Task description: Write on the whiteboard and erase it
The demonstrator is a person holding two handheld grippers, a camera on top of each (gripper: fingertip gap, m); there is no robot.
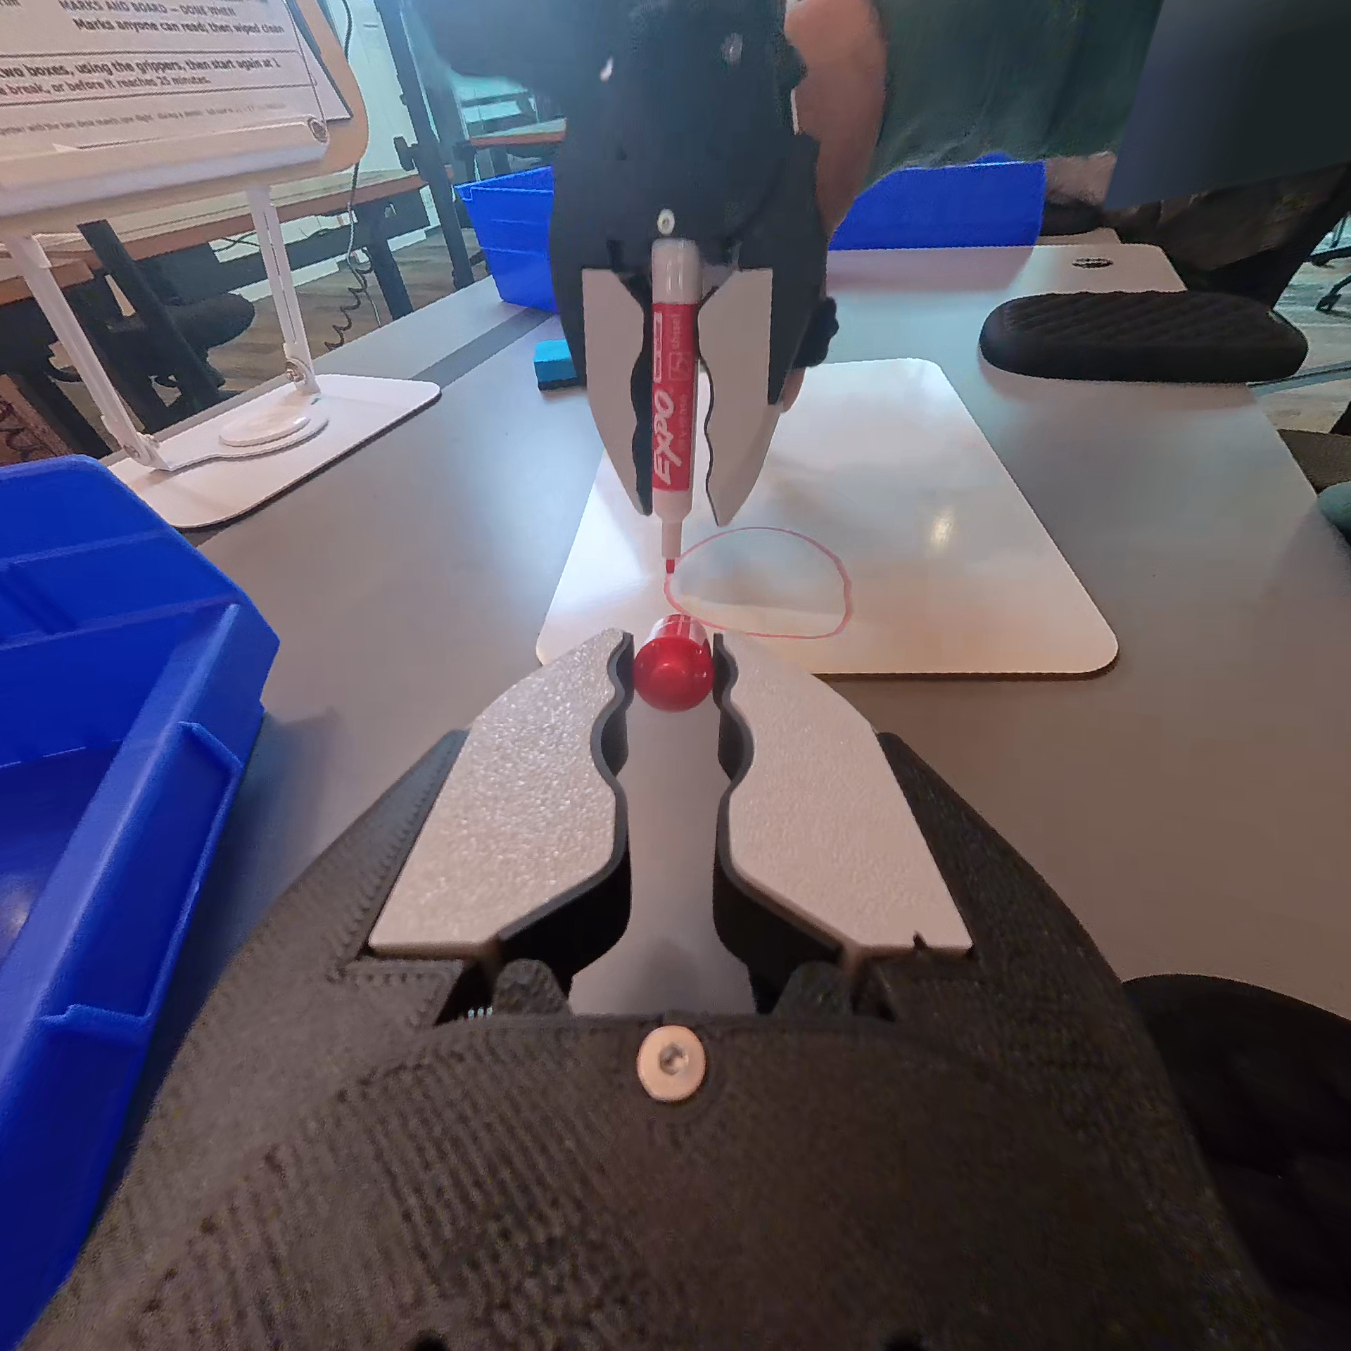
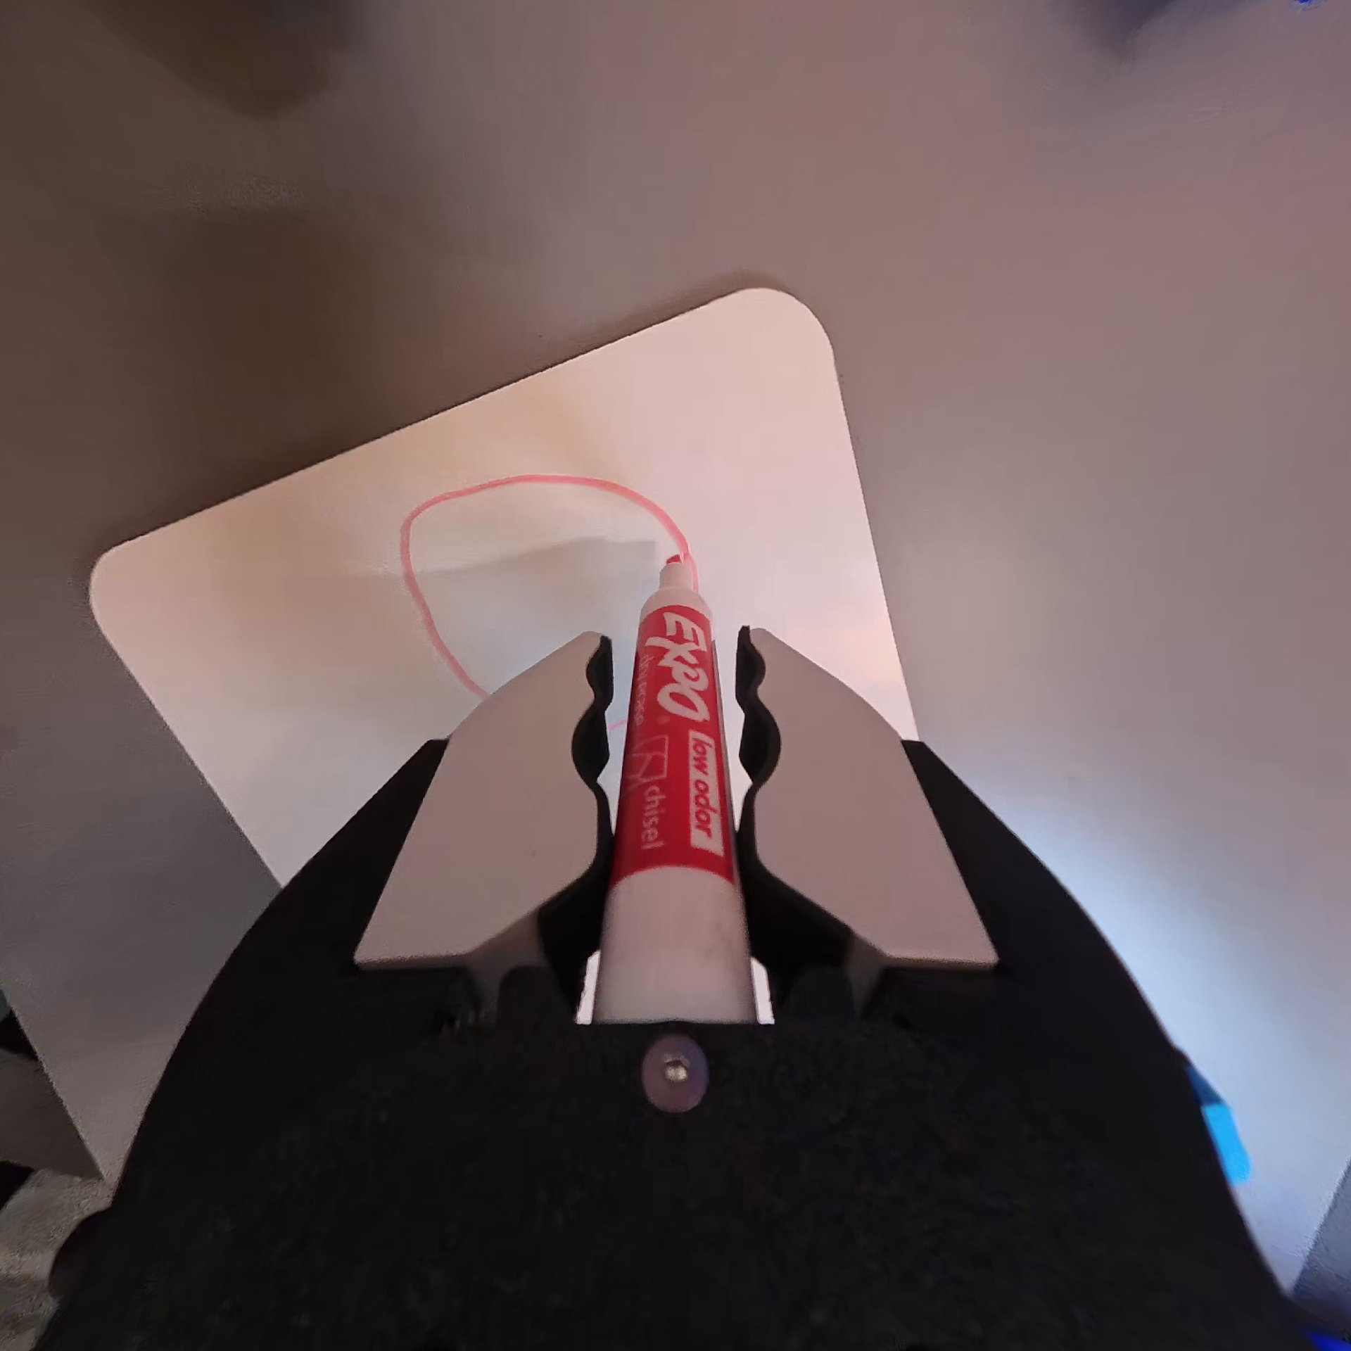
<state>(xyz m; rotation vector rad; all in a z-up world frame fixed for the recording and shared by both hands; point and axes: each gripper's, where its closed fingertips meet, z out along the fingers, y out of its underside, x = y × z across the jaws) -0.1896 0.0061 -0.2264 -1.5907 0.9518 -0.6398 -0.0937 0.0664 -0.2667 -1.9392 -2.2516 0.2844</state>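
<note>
The whiteboard (image 1: 914, 468) lies flat on the grey table (image 1: 439, 555), its rounded near corner just beyond the left gripper (image 1: 672, 669), its far edge close to a black padded rest (image 1: 1140, 340). The right gripper (image 1: 676, 515) stands over the board's left part, fingers pinching the red marker (image 1: 669, 409) lengthwise so that the barrel runs between them and the tip (image 1: 670, 564) touches the board at the left end of a closed red loop (image 1: 760, 585). In the right wrist view the same marker (image 2: 676, 746) points up the frame, its tip (image 2: 676, 566) meeting the loop (image 2: 512, 512) at its right side, with bare white board around the line on every side and the rounded corner (image 2: 797, 322) beyond. The left gripper lies low at the board's near edge, its fingertips closed on the red cap (image 1: 672, 669), which sits clamped between them just short of the loop. To the left a blue bin (image 1: 110, 694) stands close beside the left gripper, and farther back a white stand (image 1: 241, 439) with a printed sheet rests on the table. A blue eraser (image 1: 555, 369) lies behind the right gripper, off the board's far left corner. Open grey table runs right of the board; more blue bins (image 1: 512, 234) and desk legs fill the room behind
</note>
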